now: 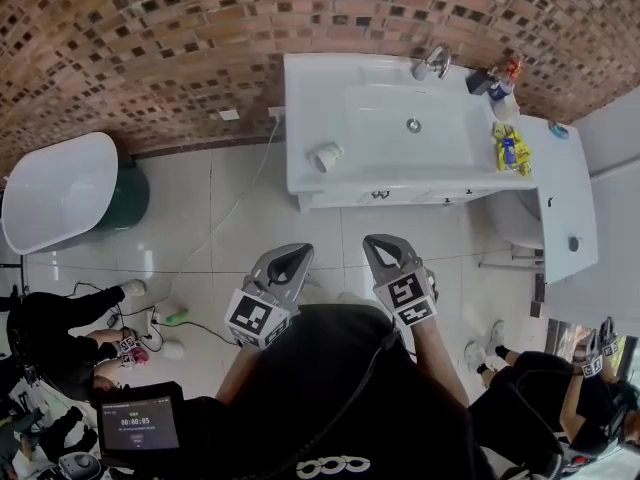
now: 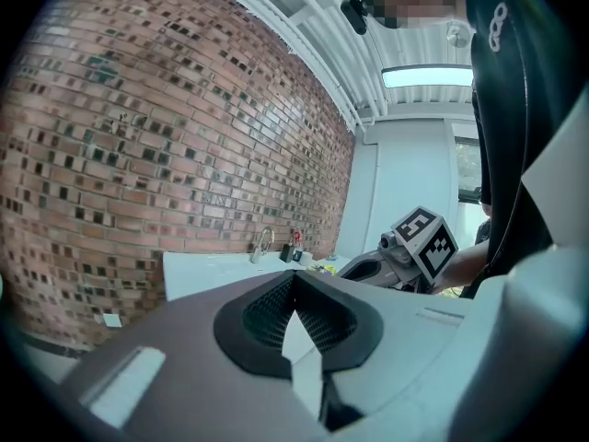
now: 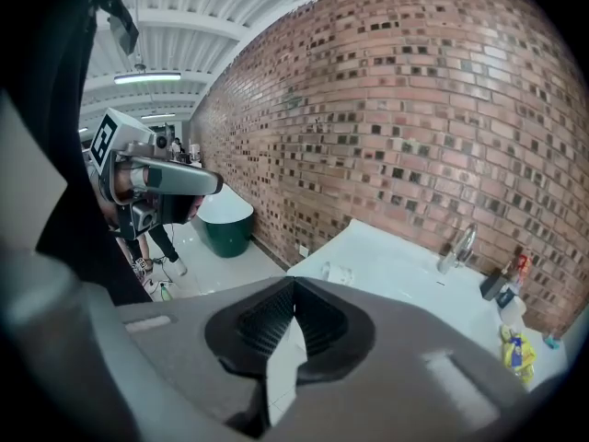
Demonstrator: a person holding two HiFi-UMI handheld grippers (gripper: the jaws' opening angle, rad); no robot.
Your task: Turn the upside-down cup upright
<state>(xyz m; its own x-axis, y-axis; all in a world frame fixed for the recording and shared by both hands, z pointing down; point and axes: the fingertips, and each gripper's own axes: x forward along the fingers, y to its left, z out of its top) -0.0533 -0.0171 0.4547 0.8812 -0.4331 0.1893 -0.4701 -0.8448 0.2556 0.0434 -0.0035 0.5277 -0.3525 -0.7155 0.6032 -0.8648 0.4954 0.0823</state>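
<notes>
A small white cup (image 1: 326, 156) rests on the front left part of the white vanity top (image 1: 310, 98), left of the sink basin (image 1: 410, 128); whether it lies on its side or stands on its rim I cannot tell. In the right gripper view the cup (image 3: 336, 272) shows far ahead on the counter. My left gripper (image 1: 291, 254) and right gripper (image 1: 379, 244) hang side by side over the tiled floor, well short of the vanity. Both are shut with nothing between their jaws. The left gripper view looks at the brick wall and the counter's far end.
A faucet (image 1: 432, 63), bottles (image 1: 505, 73) and a yellow packet (image 1: 510, 150) stand around the basin. A white bathtub (image 1: 60, 190) is at the left. People crouch at the lower left (image 1: 60, 333) and lower right (image 1: 560, 388). A cable (image 1: 240, 198) runs across the floor.
</notes>
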